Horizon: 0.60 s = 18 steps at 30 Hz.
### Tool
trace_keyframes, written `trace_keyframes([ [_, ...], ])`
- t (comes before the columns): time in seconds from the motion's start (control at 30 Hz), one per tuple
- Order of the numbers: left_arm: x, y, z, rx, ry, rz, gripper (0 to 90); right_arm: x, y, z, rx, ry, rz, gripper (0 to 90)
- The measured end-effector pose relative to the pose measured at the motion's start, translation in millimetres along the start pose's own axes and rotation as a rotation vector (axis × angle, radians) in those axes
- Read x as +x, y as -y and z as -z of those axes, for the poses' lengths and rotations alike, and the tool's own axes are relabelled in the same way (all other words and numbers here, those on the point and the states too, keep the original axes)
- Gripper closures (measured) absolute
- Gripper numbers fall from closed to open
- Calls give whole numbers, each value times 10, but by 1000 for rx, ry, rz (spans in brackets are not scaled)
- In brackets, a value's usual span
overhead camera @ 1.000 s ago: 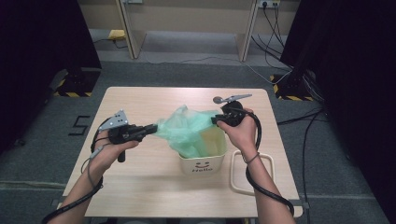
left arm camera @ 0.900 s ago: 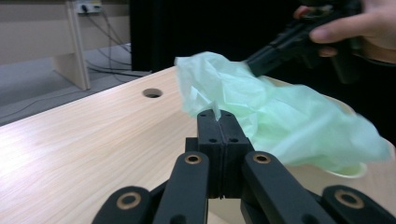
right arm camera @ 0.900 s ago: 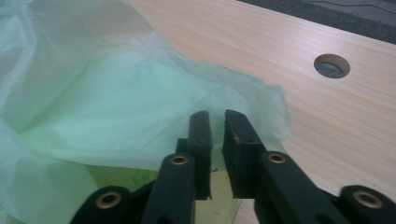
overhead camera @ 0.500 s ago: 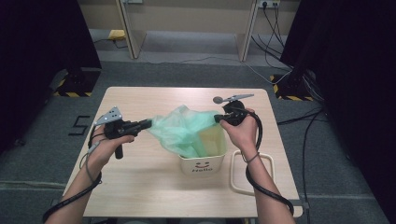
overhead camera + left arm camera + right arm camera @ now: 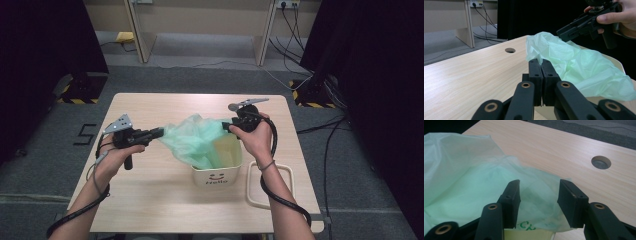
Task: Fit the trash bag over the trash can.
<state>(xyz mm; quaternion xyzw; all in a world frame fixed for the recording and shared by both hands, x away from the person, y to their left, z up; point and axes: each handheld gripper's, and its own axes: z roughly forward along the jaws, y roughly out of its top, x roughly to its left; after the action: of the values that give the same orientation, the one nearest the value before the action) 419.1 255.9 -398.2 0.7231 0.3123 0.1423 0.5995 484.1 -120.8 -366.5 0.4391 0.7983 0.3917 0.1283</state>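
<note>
Bag-lining at the table: we stretched a pale green plastic bag point(image 5: 200, 142) over the mouth of a small white bin point(image 5: 217, 172), which stood a little toward five o'clock from the middle of the wooden table point(image 5: 165, 200). The bag hung half in the bin, its loose top spread out toward nine o'clock. Our left gripper point(image 5: 154, 133) had its jaws pressed together on the bag's nine o'clock edge, pinching the film tight. Our right gripper point(image 5: 538, 200), at the bin's one o'clock rim, had just been opening; its jaws stood wide apart with the bag's edge lying between them, not clamped. To do this step well, we judged, the left should keep the film taut while the right took a fresh bite near the hem and folded it down over the rim, gently enough not to tear the thin plastic or tip the bin.
</note>
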Motion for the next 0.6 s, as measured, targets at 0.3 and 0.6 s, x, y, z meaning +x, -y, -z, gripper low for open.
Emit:
trace_keyframes([
  [0.3, -2, -5, -29, -1, 5, 0, 871, -24, 38, 8, 27, 56, 53, 858],
  [0.6, 1, -26, -52, -10, 3, 2, 861, -14, 42, 115, 15, 57, 62, 900],
])
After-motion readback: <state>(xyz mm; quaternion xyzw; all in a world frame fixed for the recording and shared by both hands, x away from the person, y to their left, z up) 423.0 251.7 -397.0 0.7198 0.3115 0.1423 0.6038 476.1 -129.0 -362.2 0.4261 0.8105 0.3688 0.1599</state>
